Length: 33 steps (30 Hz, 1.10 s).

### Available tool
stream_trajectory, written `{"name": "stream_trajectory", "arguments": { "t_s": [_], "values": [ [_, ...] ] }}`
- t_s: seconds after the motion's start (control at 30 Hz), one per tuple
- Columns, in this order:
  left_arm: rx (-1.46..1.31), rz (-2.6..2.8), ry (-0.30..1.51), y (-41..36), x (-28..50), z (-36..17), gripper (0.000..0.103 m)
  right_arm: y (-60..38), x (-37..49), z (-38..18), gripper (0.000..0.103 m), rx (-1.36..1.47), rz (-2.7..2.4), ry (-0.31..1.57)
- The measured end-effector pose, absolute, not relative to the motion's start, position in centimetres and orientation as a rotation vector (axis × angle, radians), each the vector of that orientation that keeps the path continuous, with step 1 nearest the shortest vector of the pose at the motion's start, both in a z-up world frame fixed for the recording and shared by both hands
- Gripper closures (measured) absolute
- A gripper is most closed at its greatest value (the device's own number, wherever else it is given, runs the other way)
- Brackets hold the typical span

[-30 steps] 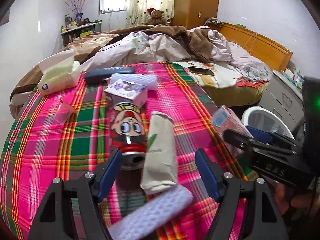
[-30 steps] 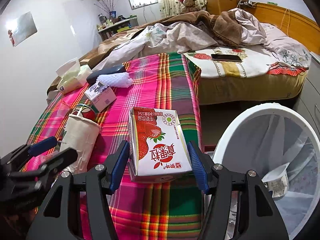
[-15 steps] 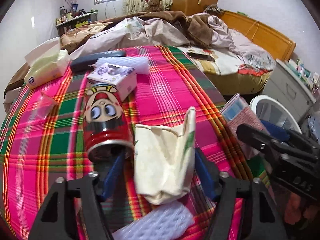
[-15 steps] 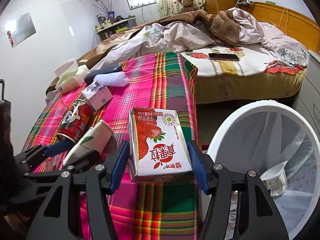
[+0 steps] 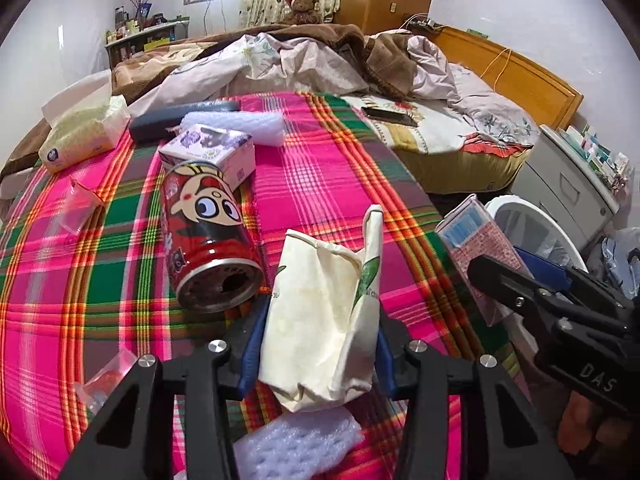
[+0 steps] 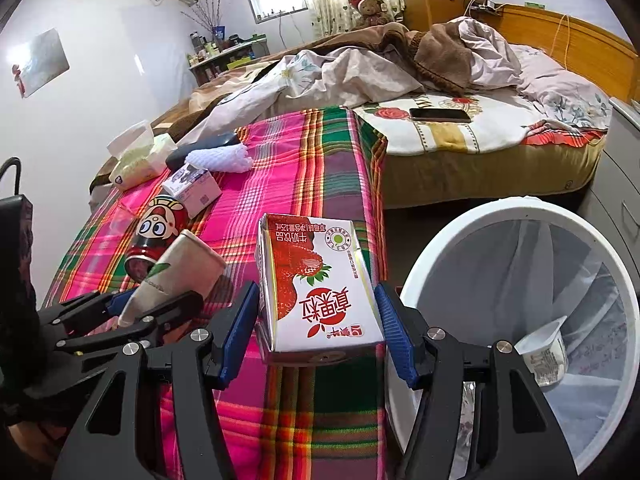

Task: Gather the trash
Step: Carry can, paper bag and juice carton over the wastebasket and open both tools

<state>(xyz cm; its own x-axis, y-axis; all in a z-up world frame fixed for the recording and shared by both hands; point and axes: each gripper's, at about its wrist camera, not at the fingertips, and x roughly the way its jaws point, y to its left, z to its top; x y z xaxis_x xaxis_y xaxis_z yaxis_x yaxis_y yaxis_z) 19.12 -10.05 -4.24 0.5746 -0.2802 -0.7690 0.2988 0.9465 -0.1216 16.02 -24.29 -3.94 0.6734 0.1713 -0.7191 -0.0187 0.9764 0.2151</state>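
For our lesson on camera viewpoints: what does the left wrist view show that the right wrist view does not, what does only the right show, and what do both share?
Only the left view: the foam sheet at the near edge and the bedside cabinet's drawers. Only the right view: the carton's strawberry face, a yogurt cup inside the bin, and a wall picture. Both: the crushed paper cup, can, tissue pack and phone.

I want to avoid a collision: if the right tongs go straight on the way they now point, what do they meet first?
Holding the strawberry milk carton, the right tongs would probably meet the plaid tablecloth first; depth is unclear.
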Motion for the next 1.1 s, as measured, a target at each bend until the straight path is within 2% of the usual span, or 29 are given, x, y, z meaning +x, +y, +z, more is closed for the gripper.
{"name": "stream_trajectory", "arguments": {
  "t_s": [0.5,1.1],
  "values": [
    [0.102,-0.397,0.729,-12.7,14.8,1.6,0.055,-26.6,12.4,-0.2,0.042,0.190,0.029,0.712],
    [0.207,-0.582,0.690,-22.7,11.4,2.1,0.055,-33.7,8.3,-0.5,0.042,0.207,-0.182,0.707]
  ]
}}
